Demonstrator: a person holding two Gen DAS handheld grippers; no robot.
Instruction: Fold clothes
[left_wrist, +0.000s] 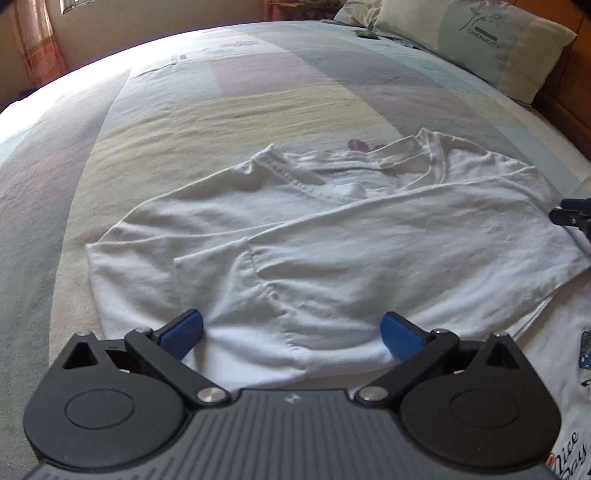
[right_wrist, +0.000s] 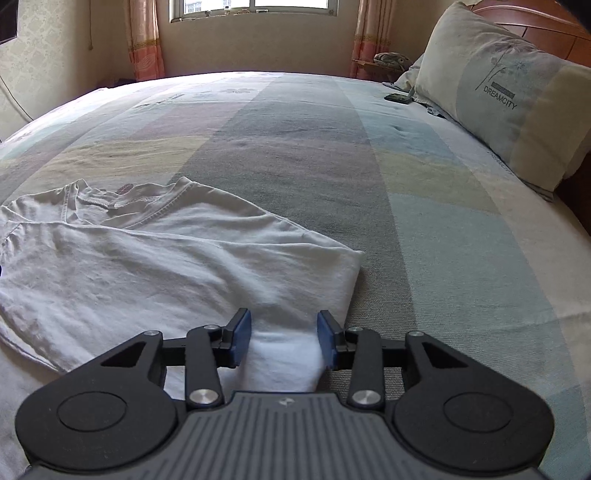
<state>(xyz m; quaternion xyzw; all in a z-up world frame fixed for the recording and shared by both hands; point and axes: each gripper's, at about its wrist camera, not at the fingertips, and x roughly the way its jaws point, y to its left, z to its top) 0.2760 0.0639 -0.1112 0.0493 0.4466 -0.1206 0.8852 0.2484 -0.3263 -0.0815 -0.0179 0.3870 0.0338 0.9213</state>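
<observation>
A white T-shirt (left_wrist: 332, 236) lies partly folded on the bed, collar at the far side and one sleeve laid across the body. My left gripper (left_wrist: 291, 321) hangs over its near hem, jaws wide open and nothing between them. In the right wrist view the same shirt (right_wrist: 147, 258) spreads to the left. My right gripper (right_wrist: 284, 332) stands open at its near right corner, with a fold of white cloth in the gap between the blue pads (right_wrist: 242, 334). The right gripper's tip (left_wrist: 572, 216) also shows at the left wrist view's right edge.
The bed's striped pastel cover (right_wrist: 314, 155) stretches far behind and to the right. A pillow (right_wrist: 509, 92) leans on the wooden headboard, with a small dark object (right_wrist: 397, 98) beside it. A second white garment with a printed design (left_wrist: 565, 369) lies under the shirt's near right side.
</observation>
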